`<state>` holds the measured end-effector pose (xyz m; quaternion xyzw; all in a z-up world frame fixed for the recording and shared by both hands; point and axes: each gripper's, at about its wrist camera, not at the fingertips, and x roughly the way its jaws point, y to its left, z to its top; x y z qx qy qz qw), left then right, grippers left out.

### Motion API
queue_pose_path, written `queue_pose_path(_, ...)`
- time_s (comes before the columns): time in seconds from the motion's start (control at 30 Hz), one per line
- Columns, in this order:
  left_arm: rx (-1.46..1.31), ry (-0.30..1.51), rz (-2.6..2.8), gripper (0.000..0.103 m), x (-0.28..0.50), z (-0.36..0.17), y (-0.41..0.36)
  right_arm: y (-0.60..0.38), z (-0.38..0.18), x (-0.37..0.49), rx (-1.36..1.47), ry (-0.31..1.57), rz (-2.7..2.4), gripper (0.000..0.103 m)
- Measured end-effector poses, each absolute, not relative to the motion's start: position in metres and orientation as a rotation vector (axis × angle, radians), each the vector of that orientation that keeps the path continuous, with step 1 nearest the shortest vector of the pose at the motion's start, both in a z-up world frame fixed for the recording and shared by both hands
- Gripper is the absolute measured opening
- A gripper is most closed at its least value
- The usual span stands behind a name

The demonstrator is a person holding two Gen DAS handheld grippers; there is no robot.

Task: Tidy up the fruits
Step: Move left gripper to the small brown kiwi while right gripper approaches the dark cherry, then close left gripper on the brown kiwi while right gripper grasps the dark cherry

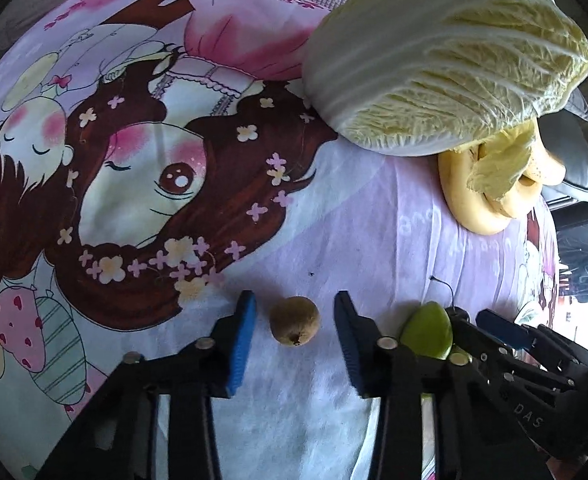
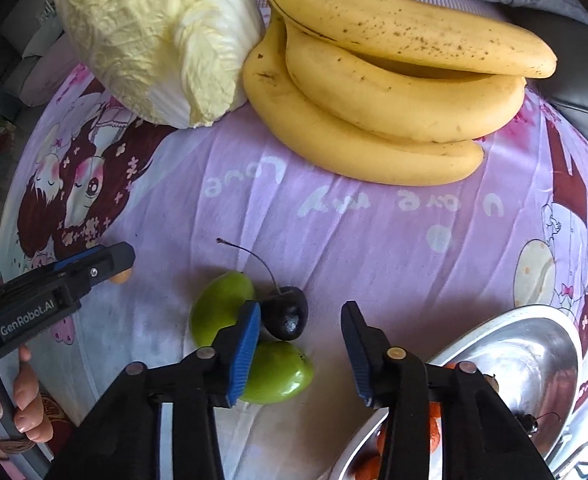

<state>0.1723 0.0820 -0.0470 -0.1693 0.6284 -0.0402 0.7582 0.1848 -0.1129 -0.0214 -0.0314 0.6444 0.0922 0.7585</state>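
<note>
A small brown fruit (image 1: 294, 326) lies on the printed cloth between the blue pads of my left gripper (image 1: 296, 340), with a gap on each side, so the jaws are open around it. My right gripper (image 2: 301, 344) points down over a dark cherry (image 2: 285, 312) with a long stem. The cherry sits close to the left pad and well apart from the right one. Two green fruits (image 2: 221, 304) (image 2: 277, 372) touch the cherry, and the nearer one is partly under the left finger. The left wrist view shows one green fruit (image 1: 430, 334) beside the right gripper (image 1: 474, 318).
A bunch of bananas (image 2: 374, 100) and a napa cabbage (image 2: 153, 40) lie at the far side of the cloth. A metal bowl (image 2: 534, 344) at the lower right holds a cherry and some orange pieces. A hand (image 2: 25, 400) holds the left gripper's handle at the left edge.
</note>
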Motion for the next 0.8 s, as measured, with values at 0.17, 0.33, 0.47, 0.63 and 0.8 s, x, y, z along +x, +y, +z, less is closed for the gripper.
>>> queue_pose_path(0.17,-0.363,1.373,-0.105,0.027,0.173,-0.049,0.072,-0.105,-0.025,0.191,-0.065,1.405,0.217,0.034)
queue_pose_path(0.33,-0.366,1.37,-0.103,0.026,0.171,-0.047,0.066,-0.104,-0.027,0.193,-0.04,1.416,0.228,0.03)
queue_pose_path(0.47,-0.366,1.37,-0.103,0.026,0.172,-0.049,0.066,-0.108,-0.03,0.194,-0.01,1.428,0.233,0.03)
queue_pose_path(0.63,-0.364,1.371,-0.105,0.026,0.173,-0.049,0.069,-0.112,-0.034,0.193,0.014,1.436,0.234,0.029)
queue_pose_path(0.8,-0.36,1.368,-0.106,0.026,0.173,-0.048,0.069,-0.116,-0.034,0.188,0.018,1.432,0.234,0.029)
